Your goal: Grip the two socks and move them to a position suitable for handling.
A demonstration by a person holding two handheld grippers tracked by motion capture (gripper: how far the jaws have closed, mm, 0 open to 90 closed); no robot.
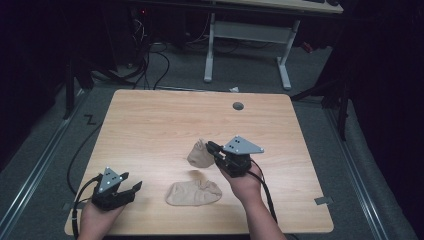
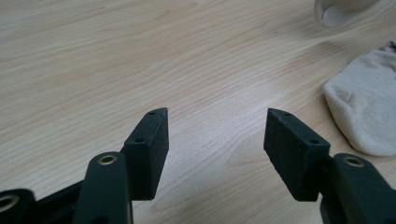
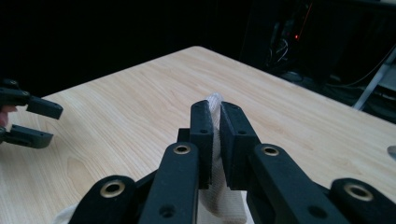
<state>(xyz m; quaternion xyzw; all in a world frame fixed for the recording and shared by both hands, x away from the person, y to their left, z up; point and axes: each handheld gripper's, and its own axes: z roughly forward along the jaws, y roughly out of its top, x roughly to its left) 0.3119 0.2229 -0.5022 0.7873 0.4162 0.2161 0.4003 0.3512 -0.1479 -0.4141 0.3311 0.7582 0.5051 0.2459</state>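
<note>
Socks, 2 beige: lifted sock [image 1: 200,155] hangs above mid-table, its edge pinched between the narrow jaws of the right gripper [image 1: 214,148]; flat sock [image 1: 194,193] lies nearer the person. Left gripper [image 1: 131,183] stands wide, empty. Risk: thin pinch may slip, dropping the sock.
</note>
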